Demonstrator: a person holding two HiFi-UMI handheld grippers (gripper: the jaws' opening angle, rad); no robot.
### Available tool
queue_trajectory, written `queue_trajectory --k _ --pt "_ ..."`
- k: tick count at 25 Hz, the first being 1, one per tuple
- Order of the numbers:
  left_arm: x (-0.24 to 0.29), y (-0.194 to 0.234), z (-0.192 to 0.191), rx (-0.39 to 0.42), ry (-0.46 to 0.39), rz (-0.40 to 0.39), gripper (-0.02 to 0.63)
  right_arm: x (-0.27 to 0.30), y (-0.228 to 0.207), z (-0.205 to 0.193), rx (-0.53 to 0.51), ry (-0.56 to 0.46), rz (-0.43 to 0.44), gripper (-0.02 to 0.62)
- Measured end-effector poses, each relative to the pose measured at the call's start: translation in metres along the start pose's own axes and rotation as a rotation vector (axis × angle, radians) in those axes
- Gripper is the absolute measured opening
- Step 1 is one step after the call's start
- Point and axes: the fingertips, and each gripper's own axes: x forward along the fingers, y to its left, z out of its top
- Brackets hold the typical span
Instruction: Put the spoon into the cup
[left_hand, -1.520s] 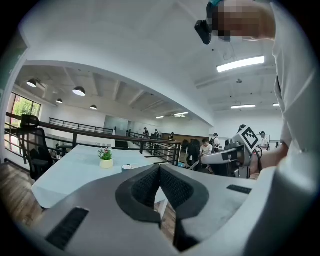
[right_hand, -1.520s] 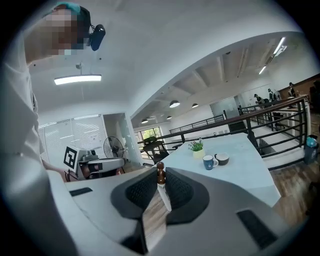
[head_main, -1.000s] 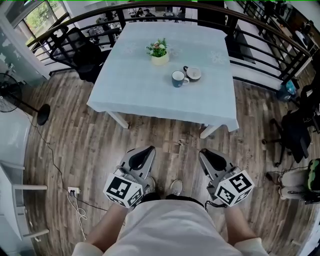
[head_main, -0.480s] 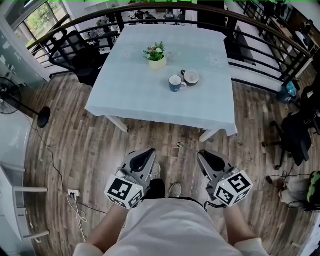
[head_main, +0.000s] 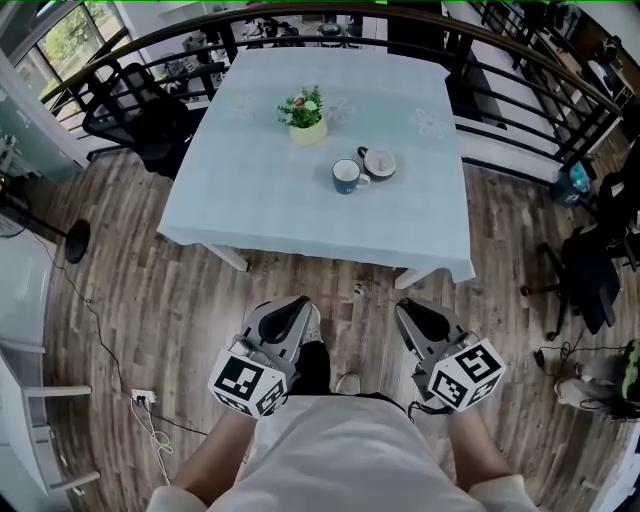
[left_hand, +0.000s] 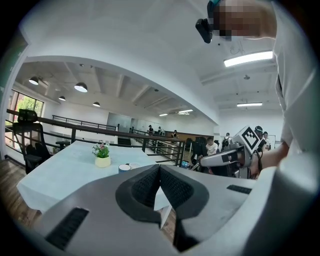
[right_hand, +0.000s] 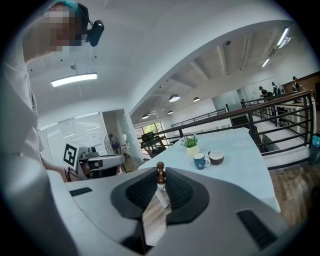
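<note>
A blue cup stands on the pale blue table, with a brown bowl-like cup just right of it. Both grippers hang low near my body, well short of the table. My right gripper is shut on a spoon, whose dark brown handle end sticks up between the pads. Far ahead in the right gripper view is the blue cup. My left gripper has its jaws closed together with nothing between them, and the cup is small and distant in its view.
A potted plant in a yellow pot stands behind the cups. Black office chairs sit at the table's left, a dark railing curves behind it, and bags lie at the right. Wood floor lies between me and the table.
The table and cups have slid down and slightly left in the head view, so I have come nearer. Both grippers keep their places before my body, and the spoon stays held.
</note>
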Motion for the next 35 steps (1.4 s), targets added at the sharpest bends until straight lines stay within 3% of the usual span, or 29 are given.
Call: queue_trajectory --k 18,35 --pt "0.096 0.150 0.009 -0.027 0.041 -0.054 0.021 0.146 -0.066 0.035 0.022 0.059 -0.077 0.058" --pt "0.170 0.250 0.038 -0.050 0.070 -0.161 0.021 0.255 -0.105 0.087 0.047 0.086 -0.152 0.058"
